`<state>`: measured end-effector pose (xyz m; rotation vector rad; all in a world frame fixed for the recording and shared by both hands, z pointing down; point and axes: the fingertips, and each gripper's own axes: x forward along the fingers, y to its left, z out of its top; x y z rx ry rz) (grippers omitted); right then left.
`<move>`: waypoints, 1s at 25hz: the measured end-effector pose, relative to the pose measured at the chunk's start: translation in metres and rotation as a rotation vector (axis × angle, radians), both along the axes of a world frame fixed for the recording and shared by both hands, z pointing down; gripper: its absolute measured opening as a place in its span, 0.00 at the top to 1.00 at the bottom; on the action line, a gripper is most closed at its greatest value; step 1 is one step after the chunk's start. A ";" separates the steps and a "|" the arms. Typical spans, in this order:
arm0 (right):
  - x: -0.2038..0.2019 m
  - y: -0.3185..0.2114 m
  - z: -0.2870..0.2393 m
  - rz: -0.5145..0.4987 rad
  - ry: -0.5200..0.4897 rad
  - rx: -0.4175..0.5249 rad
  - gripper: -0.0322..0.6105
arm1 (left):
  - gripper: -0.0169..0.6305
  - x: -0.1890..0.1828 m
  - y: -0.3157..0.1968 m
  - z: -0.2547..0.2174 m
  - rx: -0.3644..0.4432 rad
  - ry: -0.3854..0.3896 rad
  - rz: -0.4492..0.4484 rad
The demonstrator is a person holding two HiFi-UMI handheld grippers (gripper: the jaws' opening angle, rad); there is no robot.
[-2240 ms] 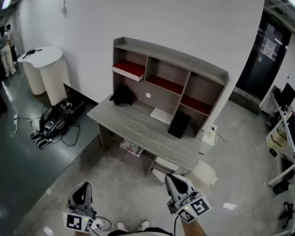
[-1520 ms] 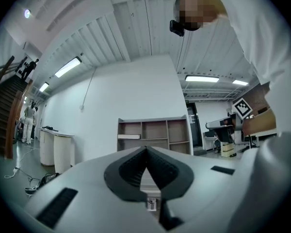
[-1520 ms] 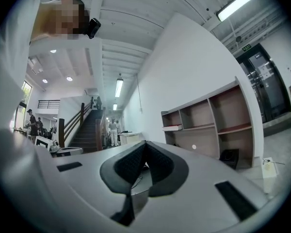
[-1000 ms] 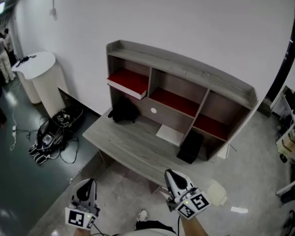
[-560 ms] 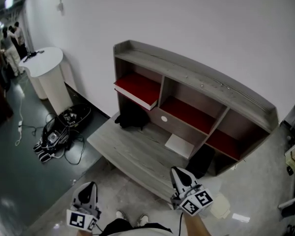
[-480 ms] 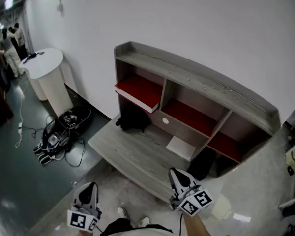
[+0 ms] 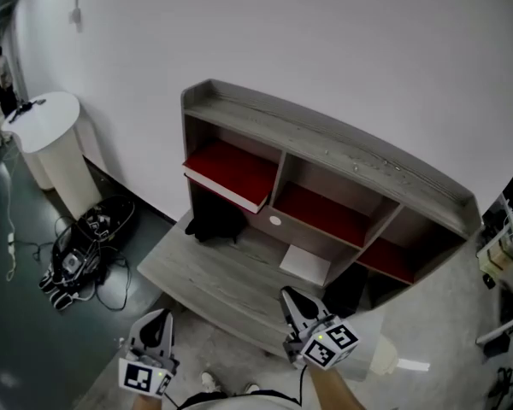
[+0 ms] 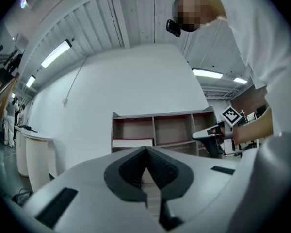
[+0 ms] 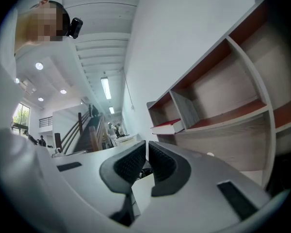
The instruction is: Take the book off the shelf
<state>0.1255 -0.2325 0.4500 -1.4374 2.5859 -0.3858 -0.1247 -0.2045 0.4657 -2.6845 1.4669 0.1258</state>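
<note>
The right gripper (image 9: 146,148) is keeping its pads pressed together on nothing, and the left gripper (image 8: 146,152) is likewise sitting closed and empty. Both are hanging low at the near edge of the desk (image 7: 197,272), well apart from the shelf (image 7: 325,148) at its far side. The red book (image 7: 231,173) is lying flat in the shelf's left compartment, with its near edge appearing to jut out past the ledge. A dark bundle (image 7: 214,223) is sitting on the desk just below it.

This looks like the approach step, with no reach begun. The next move is likely calling for one gripper to lift toward the far left and open its jaws. It would then need to slide them over the book's protruding edge, above and below, before closing and drawing it out toward the near side.
</note>
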 end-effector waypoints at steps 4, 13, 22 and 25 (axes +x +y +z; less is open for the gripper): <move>-0.008 -0.034 0.005 0.033 -0.096 -0.039 0.91 | 0.95 -0.003 -0.009 0.014 -0.045 0.004 0.033; -0.034 -0.132 0.007 -0.004 -0.403 -0.138 0.69 | 0.95 -0.025 -0.017 0.030 -0.078 0.014 0.027; -0.022 -0.196 0.019 0.066 -0.629 -0.238 0.48 | 0.95 -0.044 -0.015 0.037 -0.106 0.008 -0.014; -0.014 -0.211 0.026 0.101 -0.680 -0.273 0.43 | 0.95 -0.045 -0.016 0.037 -0.108 -0.001 -0.012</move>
